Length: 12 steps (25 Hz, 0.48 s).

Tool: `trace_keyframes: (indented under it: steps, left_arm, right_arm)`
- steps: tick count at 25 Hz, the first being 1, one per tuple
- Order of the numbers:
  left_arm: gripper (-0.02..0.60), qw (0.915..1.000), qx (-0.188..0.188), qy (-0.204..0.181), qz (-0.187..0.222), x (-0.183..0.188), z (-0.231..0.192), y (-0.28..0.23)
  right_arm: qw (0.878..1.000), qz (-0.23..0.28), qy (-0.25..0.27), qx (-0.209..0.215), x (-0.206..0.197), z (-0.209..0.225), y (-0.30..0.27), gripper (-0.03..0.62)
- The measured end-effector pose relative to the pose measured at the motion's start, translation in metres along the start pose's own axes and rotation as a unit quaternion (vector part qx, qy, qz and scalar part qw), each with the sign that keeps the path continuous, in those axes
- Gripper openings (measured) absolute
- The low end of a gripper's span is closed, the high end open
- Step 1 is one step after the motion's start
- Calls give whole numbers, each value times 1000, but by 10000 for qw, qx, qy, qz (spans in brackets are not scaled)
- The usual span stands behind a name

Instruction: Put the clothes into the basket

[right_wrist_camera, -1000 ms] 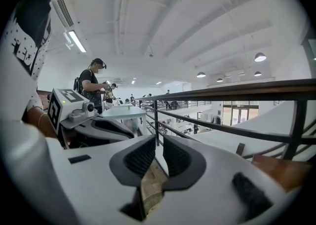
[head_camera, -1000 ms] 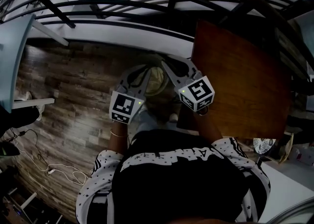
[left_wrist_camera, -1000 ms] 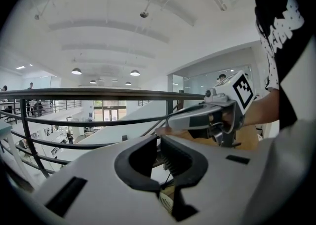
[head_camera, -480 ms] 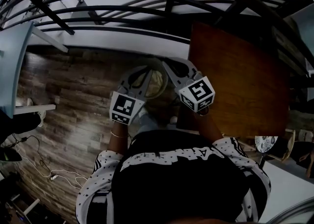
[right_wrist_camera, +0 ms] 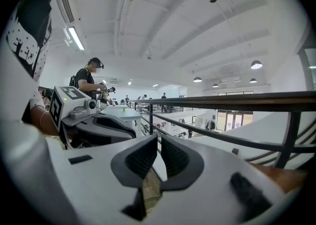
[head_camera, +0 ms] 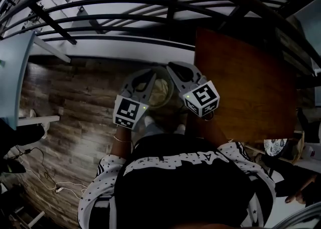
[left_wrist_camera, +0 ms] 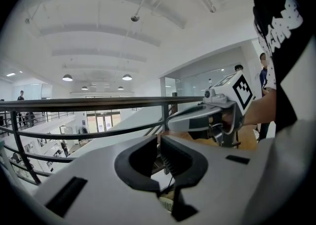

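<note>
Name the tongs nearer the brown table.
Right. The right tongs, which just closed on nothing, hang beside the brown table's left edge; the left tongs are farther left.

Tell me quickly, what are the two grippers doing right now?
Left gripper: closed, empty.
Right gripper: jaws have just been closing, now shut, empty.

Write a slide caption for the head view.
Left gripper and right gripper side by side above a pale basket.

Two tongs (head_camera: 144,74) (head_camera: 173,67), one basket (head_camera: 160,91)
</note>
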<state>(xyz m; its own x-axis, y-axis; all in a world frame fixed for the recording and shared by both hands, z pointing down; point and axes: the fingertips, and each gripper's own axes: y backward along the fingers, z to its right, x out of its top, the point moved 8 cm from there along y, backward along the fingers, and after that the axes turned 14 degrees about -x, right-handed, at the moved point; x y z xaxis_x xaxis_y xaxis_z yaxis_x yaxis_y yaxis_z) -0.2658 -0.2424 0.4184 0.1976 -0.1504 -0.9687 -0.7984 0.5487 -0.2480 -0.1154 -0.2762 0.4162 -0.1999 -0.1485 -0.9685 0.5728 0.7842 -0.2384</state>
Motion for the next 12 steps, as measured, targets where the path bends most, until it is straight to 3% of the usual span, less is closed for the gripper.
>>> trace_keyframes:
  steps: [12]
  left_arm:
    - [32, 9994, -244, -213, 92, 9, -10, -3]
  right_arm:
    - [9997, 54, 15, -234, 9, -2, -5, 38]
